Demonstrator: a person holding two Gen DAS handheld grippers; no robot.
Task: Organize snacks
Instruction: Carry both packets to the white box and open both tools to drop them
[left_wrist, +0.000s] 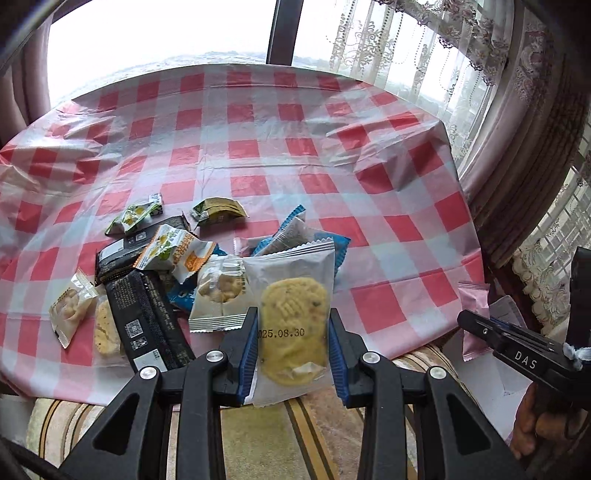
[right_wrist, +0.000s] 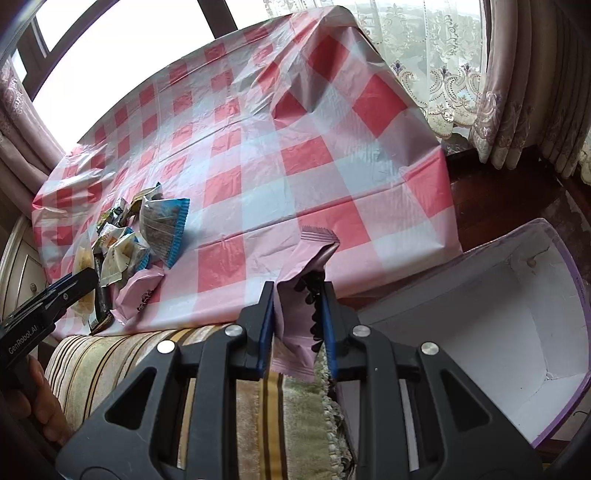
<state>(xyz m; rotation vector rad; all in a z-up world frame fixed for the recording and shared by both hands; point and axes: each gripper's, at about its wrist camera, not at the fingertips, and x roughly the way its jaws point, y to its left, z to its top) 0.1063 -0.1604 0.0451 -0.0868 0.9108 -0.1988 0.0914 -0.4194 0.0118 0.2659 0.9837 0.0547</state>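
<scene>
- The left claw (left_wrist: 292, 347) pinches a clear cookie pack (left_wrist: 291, 317) between its blue pads. The pack stands upright and has a round yellow cookie inside and a date printed on it.
- The right claw (right_wrist: 298, 328) pinches a pink pack (right_wrist: 301, 314) by its side. The top of the pink pack bends over to the right.
- Both held packs are up in the air at the near edge of the counter (left_wrist: 258, 155).
- A pile of snacks (left_wrist: 177, 266) lies on the counter, just behind the cookie pack. It has black packs, blue packs, green and yellow ones, and more clear cookie packs.
- One more pink pack (right_wrist: 142, 293) lies at the near edge of the pile.
- A red, pink and white checked cloth (right_wrist: 258, 155) covers the counter. It is crinkled at the far right corner.
- An open box (right_wrist: 517, 332) sits low on the right, beside the counter. It is white inside with a purple rim, and nothing shows in it.
- A striped cushion (right_wrist: 129, 362) is below the claws, in front of the counter.
- A hand (left_wrist: 543, 435) holds the handle of the right claw. Fingers (right_wrist: 48, 402) hold the left one.
- Lace curtains (left_wrist: 406, 48) and a bright window (left_wrist: 147, 37) are behind the counter.
</scene>
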